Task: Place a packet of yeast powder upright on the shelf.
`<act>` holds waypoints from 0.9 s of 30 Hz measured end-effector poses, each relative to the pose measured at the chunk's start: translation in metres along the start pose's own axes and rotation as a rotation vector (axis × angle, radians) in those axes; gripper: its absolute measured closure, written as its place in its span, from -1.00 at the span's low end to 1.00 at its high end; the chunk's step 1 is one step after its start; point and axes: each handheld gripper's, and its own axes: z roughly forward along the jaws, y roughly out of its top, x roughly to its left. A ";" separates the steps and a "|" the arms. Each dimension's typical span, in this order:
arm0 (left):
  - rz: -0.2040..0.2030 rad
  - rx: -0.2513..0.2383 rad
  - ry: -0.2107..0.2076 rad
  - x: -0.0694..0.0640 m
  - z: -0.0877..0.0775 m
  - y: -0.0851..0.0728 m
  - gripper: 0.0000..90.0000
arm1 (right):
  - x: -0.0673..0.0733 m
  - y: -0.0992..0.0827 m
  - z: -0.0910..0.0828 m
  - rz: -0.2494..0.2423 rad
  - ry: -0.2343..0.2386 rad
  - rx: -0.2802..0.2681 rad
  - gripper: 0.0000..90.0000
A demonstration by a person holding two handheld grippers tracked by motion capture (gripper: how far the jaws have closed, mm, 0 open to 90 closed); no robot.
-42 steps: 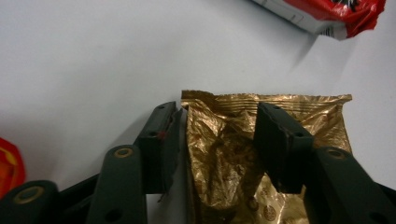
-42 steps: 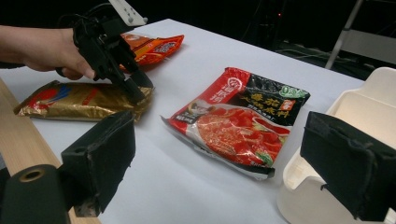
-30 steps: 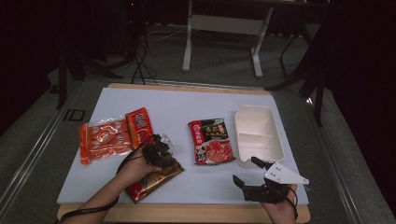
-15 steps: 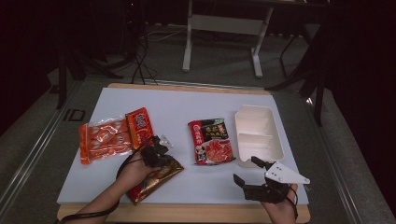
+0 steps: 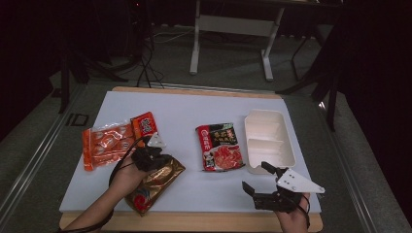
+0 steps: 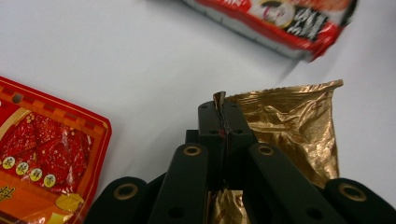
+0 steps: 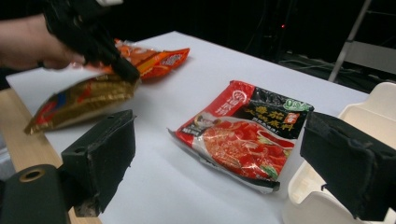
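Note:
A gold foil packet (image 5: 155, 182) lies at the table's front left, its far end raised off the white mat. My left gripper (image 5: 163, 162) is shut on that end. In the left gripper view the jaws meet at the gripper's tip (image 6: 223, 105) with the crinkled edge of the gold packet (image 6: 299, 121) pinched between them. The right gripper view shows the gold packet (image 7: 79, 100) hanging tilted from the left gripper (image 7: 126, 72). My right gripper (image 5: 255, 177) rests open at the front right, with nothing between its fingers (image 7: 219, 168).
A red and black noodle packet (image 5: 221, 145) lies mid-table beside a white two-compartment tray (image 5: 269, 141). An orange packet (image 5: 104, 143) and a smaller red-orange one (image 5: 145, 125) lie at the left. The mat (image 5: 194, 111) is bare at the back. Dark stands rise beyond the table.
My left gripper has closed on the gold packet's far end and risen a little, tilting that end up. The right gripper has stayed where it was.

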 end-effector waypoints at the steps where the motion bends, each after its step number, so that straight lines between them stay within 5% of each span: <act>1: -0.005 -0.011 0.002 -0.001 -0.003 0.000 0.98 | 0.000 0.000 0.000 -0.002 -0.006 0.005 -0.75; 6: -0.008 -0.066 0.009 -0.007 -0.019 0.001 0.98 | 0.002 0.001 0.002 -0.004 -0.003 0.033 -0.69; 10: -0.014 -0.106 -0.007 -0.012 -0.032 0.005 0.98 | 0.005 0.006 0.000 -0.049 0.028 -0.004 -0.68; 13: 0.002 -0.142 -0.001 -0.021 -0.044 0.009 0.98 | 0.006 0.009 -0.003 -0.030 0.049 -0.029 -0.70; 19: 0.019 -0.211 0.004 -0.033 -0.063 0.017 0.98 | 0.009 0.016 -0.005 -0.042 0.033 -0.022 -0.70; 27: 0.010 -0.293 -0.059 -0.037 -0.075 0.035 0.99 | 0.004 0.028 -0.004 -0.051 -0.003 -0.030 -0.73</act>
